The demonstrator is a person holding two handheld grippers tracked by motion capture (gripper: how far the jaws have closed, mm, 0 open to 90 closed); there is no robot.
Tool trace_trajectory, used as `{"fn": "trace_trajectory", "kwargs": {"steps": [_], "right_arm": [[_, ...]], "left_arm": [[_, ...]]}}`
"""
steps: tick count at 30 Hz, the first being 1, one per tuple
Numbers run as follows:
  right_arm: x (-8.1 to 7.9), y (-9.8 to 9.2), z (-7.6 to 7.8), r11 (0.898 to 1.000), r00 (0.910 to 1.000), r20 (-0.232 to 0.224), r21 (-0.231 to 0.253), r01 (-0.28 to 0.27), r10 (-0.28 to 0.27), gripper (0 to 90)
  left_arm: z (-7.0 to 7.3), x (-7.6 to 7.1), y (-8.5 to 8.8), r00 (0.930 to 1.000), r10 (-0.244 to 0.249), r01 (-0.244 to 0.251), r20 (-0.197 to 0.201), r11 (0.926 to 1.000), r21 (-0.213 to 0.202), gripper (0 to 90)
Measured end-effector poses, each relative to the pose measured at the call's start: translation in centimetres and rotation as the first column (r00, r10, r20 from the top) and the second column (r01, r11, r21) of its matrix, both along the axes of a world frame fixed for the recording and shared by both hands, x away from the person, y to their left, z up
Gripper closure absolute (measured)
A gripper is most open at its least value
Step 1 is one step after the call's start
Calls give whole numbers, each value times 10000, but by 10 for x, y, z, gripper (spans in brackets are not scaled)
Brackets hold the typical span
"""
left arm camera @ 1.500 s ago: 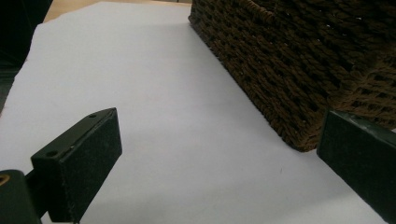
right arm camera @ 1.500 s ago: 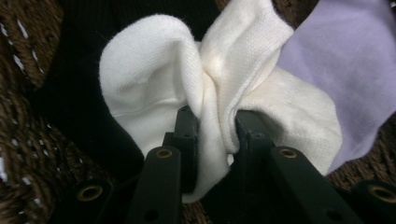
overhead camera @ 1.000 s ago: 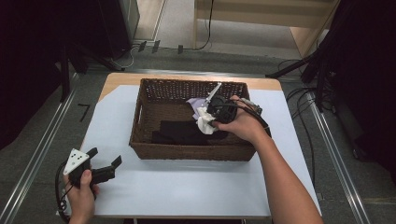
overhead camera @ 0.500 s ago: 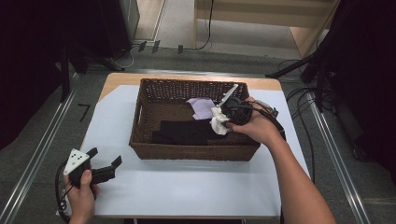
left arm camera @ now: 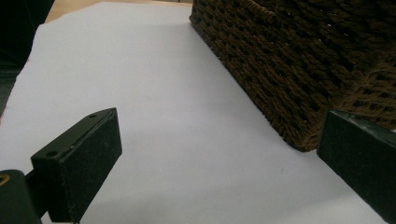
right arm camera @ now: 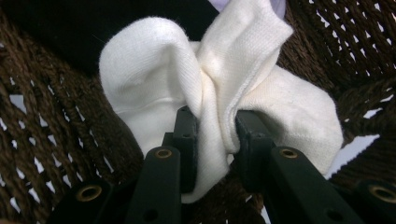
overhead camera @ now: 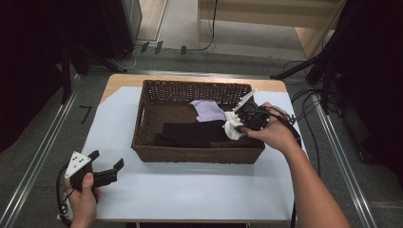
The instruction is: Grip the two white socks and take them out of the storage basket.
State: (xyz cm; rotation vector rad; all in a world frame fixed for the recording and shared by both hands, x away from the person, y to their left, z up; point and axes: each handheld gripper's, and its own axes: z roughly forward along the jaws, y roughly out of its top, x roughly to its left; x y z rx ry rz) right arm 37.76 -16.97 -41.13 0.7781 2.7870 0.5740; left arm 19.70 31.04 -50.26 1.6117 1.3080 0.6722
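At far left, the left gripper [overhead camera: 105, 167] rests on the pale blue sheet covering the table [overhead camera: 199, 190], just beside the near left corner of the dark brown woven wicker basket [overhead camera: 199, 154]; its jaws stand wide apart with nothing between them. Inside the basket lie a flat black garment [overhead camera: 192, 133] and, behind it, a pale lilac cloth [overhead camera: 208, 110]. At the basket's right end the right gripper [right arm camera: 215, 133] is clamped on a bunched fold of a white knitted sock [right arm camera: 154, 84], held just above the basket floor near the right wall. Risks, as judged: the pinch takes only a thin gather of fabric, so the sock may slide free during lifting; its hanging loops could catch on the rough wicker rim, or drag the black garment along with it.
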Motion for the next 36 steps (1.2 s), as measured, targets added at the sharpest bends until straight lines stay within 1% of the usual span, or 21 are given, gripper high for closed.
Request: {"fn": "trace_trajectory", "kwargs": {"steps": [6, 9, 12, 16, 19, 21, 24, 28, 31, 32, 36], "right_arm": [[-2, -2, 4, 9999, 9999, 34, 82, -149, 149, 722], [-1, -1, 7, 9996, 9996, -9, -26, -268, 268, 722], [-1, 1, 15, 9990, 9993, 5, -249, -360, 361, 722], [0, 2, 27, 9985, 9992, -1, -365, -403, 403, 722], [0, 1, 36, 9984, 9989, 123, -336, -450, 454, 722], [0, 0, 41, 9984, 9988, 198, -375, -433, 441, 721], [-1, -4, 49, 9991, 9988, 309, -223, -363, 370, 722], [-1, -11, 58, 9995, 9988, 429, -210, -228, 237, 722], [-1, -17, 65, 9999, 9986, 529, -107, -85, 90, 722], [-1, -19, 67, 9999, 9981, 597, -106, -135, 142, 722], [-2, -29, 74, 9999, 9977, 671, -123, 82, -74, 722]], "left_arm": [[0, 0, 0, 10000, -5, 5, -5, 10000, -6, 10], [0, 0, 0, 10000, 0, 0, 3, 10000, -7, 10], [0, 0, 0, 10000, -6, 6, -3, 10000, -6, 10], [0, 0, 0, 10000, -11, 11, -7, 10000, -2, 10], [0, 0, 0, 10000, -5, 5, 6, 10000, -18, 10], [0, 0, 0, 10000, -7, 7, 6, 10000, -18, 10], [0, 0, 0, 10000, -8, 8, 0, 10000, -19, 10], [0, 0, 0, 10000, 2, -2, -1, 10000, -22, 10], [0, 0, 0, 10000, 7, -7, -2, 10000, -17, 10], [0, 0, 0, 10000, 10, -10, -4, 10000, -20, 10], [0, 0, 0, 10000, 16, -16, -3, 10000, -20, 10]]}}
